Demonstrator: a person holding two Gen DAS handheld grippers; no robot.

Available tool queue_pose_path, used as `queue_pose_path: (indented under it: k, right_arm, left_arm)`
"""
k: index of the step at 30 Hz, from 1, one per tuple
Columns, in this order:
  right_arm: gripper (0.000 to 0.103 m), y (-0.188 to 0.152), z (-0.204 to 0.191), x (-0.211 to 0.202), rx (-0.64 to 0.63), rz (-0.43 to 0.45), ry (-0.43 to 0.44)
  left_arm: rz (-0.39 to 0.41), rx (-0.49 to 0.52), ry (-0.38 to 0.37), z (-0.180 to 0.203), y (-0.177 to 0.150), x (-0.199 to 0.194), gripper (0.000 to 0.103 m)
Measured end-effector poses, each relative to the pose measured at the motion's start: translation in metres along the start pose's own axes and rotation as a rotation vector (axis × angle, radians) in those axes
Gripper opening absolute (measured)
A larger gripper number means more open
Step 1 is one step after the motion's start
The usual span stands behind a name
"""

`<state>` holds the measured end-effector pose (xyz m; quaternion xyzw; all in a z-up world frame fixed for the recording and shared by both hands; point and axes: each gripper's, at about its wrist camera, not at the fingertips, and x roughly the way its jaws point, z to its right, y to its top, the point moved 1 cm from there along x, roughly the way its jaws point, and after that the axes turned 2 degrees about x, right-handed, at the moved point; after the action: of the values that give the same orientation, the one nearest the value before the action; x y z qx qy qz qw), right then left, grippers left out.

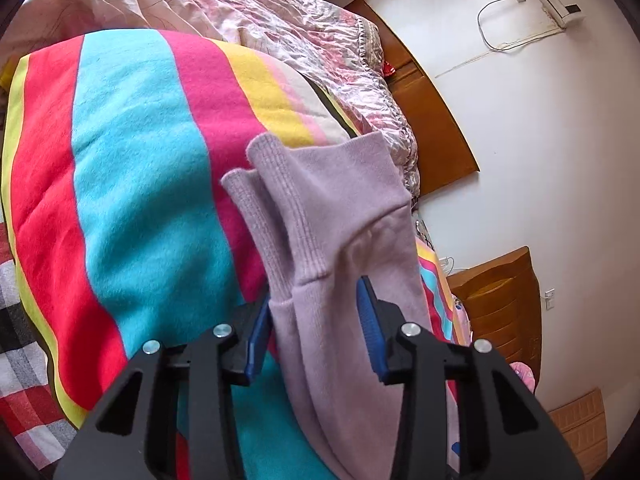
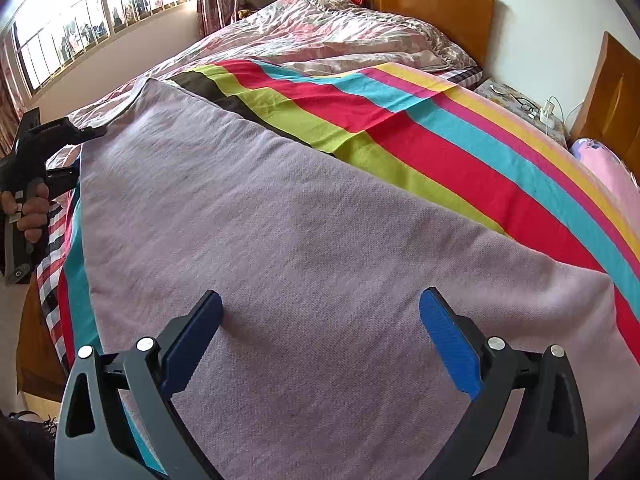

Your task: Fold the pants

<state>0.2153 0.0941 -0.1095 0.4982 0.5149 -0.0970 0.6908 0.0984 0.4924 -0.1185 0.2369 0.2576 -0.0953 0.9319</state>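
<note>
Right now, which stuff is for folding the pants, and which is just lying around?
For the job:
- lilac pants
- left gripper, jaws open
- right gripper, jaws open

Just lying about:
- striped blanket
- floral quilt
- pink pillow

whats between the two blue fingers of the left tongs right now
Lilac pants fabric: the leg just below the ribbed cuffs runs through the gap of the left tongs, which stand open. The left wrist view shows this.
</note>
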Motion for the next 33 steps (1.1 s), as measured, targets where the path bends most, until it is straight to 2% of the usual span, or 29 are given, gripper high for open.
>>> queue_pose_path:
  k: [1,4,7,11,12,14,16,18,20,22,23,25,28,30,33]
  right_arm:
    - [0.096,0.000,0.000,0.000,0.002,0.001,0.001]
    - [0.096,-0.002,0.002,0.000,0.013,0.003,0.009]
    - [0.098,-0.007,0.006,0.005,0.030,-0.006,0.034]
    - [0.099,-0.007,-0.003,0.007,-0.035,-0.020,-0.005]
    - [0.099,-0.004,-0.006,0.003,-0.026,-0.007,-0.009]
    - [0.099,0.004,-0.016,-0.013,-0.016,0.061,0.053]
    - [0.099,0.009,-0.037,-0.017,-0.085,0.086,0.067]
    - [0.099,0.006,-0.063,-0.006,-0.196,0.052,0.040]
    - [0.098,-0.006,-0.086,0.009,-0.305,0.016,-0.011]
    - [0.098,-0.016,-0.093,0.004,-0.335,0.061,-0.015]
    - [0.098,-0.019,-0.093,0.001,-0.347,0.045,0.015]
    - [0.098,-0.022,-0.079,-0.022,-0.339,0.104,0.028]
    - [0.098,-0.022,-0.020,-0.069,-0.181,0.214,0.001]
    - [0.098,-0.029,0.037,-0.103,0.005,0.288,-0.065]
    - [0.098,-0.058,0.130,-0.151,0.325,0.379,-0.154]
  left_arm:
    - [0.008,-0.004,-0.003,0.000,0.008,0.004,0.030]
    - [0.011,-0.029,-0.024,-0.002,0.022,0.013,0.019]
    - [0.023,0.001,-0.018,0.002,0.023,0.012,0.016]
    - [0.022,0.007,-0.014,0.004,0.028,0.010,0.016]
    - [0.021,0.018,-0.003,0.006,0.028,0.010,0.016]
    - [0.024,0.044,0.023,0.012,0.026,0.009,0.016]
    - [0.040,0.061,0.037,0.022,0.026,0.004,0.016]
    - [0.067,0.111,0.050,0.043,0.023,-0.007,0.016]
    - [0.100,0.207,0.059,0.079,0.017,-0.020,0.016]
    - [0.128,0.346,0.064,0.126,0.005,-0.032,0.016]
    - [0.141,0.415,0.061,0.152,-0.003,-0.038,0.016]
    - [0.160,0.562,0.031,0.206,-0.027,-0.048,0.016]
    - [0.150,0.815,-0.062,0.284,-0.092,-0.054,0.016]
    - [0.086,0.987,-0.153,0.323,-0.155,-0.052,0.017]
    - [-0.107,1.201,-0.285,0.345,-0.259,-0.035,0.024]
